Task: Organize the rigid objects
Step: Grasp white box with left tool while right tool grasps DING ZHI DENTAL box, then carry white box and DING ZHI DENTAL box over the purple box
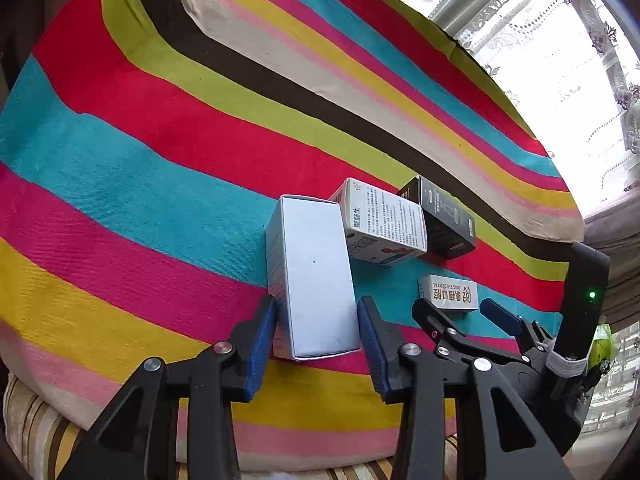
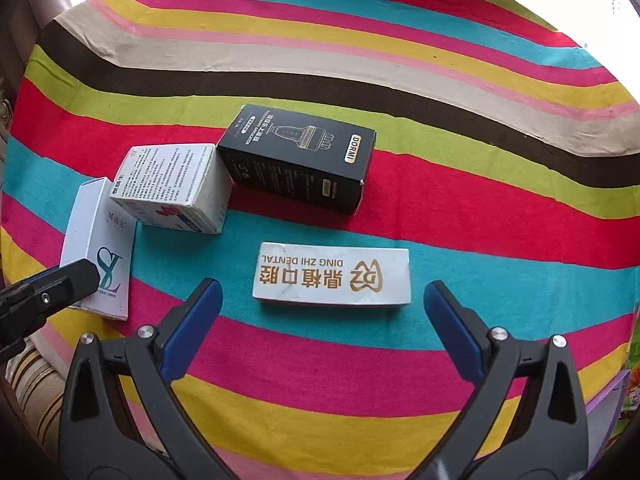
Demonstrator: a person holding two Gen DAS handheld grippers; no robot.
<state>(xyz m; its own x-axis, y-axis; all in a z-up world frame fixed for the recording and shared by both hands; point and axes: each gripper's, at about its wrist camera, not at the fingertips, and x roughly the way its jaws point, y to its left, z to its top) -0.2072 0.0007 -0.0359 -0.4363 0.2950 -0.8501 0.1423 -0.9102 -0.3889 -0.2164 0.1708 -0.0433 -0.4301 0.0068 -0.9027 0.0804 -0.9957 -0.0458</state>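
Note:
Several boxes lie on a striped cloth (image 2: 440,208). My left gripper (image 1: 319,312) has its blue pads against the two long sides of a pale blue box (image 1: 312,280), near its closer end. The right wrist view shows that box (image 2: 100,240) at far left, with one left finger (image 2: 52,292) over it. My right gripper (image 2: 324,320) is open, low over the cloth. A white box with gold "DING ZHI DENTAL" lettering (image 2: 332,276) lies flat just beyond its fingertips, untouched. The left wrist view shows the right gripper (image 1: 460,312) around that box (image 1: 448,292).
A white box with fine print (image 2: 172,184) and a black "DORMI" box (image 2: 296,160) lie side by side behind the others. The cloth covers a striped cushion (image 1: 36,432). A lace-curtained window (image 1: 560,40) is at upper right.

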